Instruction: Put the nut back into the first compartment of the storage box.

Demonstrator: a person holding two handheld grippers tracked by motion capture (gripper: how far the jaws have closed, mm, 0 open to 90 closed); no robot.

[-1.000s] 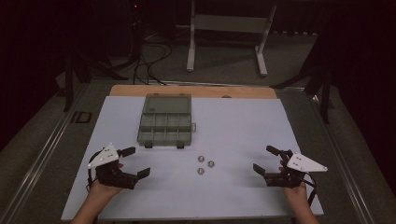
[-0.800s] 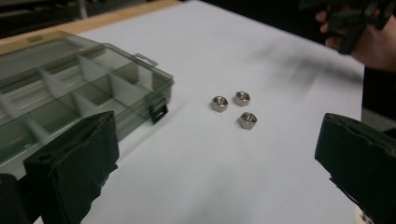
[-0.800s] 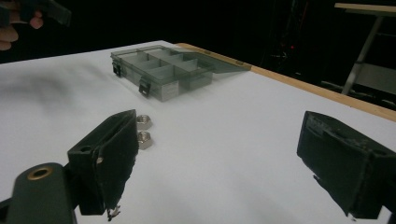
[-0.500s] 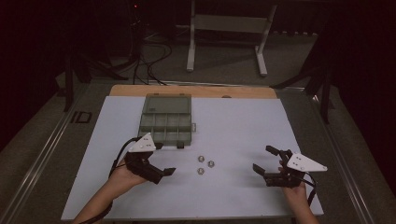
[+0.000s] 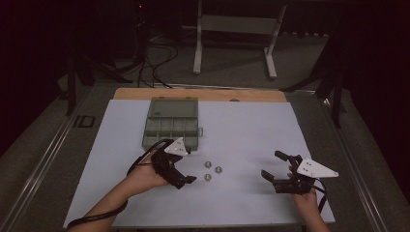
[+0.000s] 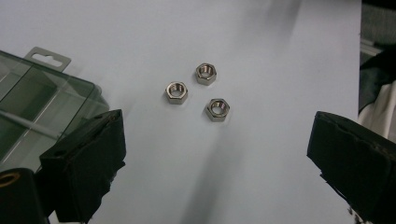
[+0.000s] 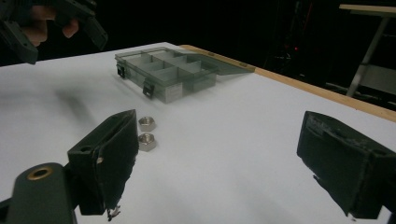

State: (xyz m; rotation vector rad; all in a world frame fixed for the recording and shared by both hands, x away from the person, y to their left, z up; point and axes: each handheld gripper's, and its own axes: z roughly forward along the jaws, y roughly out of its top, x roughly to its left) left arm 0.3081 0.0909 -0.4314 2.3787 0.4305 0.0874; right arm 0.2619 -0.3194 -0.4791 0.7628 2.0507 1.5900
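A lab or recording studio is suggested: a white-covered table [image 5: 241,125] is surrounded by darkness, floor cables [image 5: 154,58] and a metal stand [image 5: 237,29].

grey stand [image 5: 235,29] | floor cables [image 5: 153,58] | wooden table edge [image 5: 203,94]

No legible txt anywhere.

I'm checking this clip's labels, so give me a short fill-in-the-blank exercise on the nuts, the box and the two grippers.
1. The number of hex nuts lying on the white sheet is ____.
2. The fingers of the left gripper are ____.
3. The compartment box has its lid ____.
4. The gripper nearer the nuts is the ____ one; the right gripper is farther away.

Missing words: three; open; closed; left
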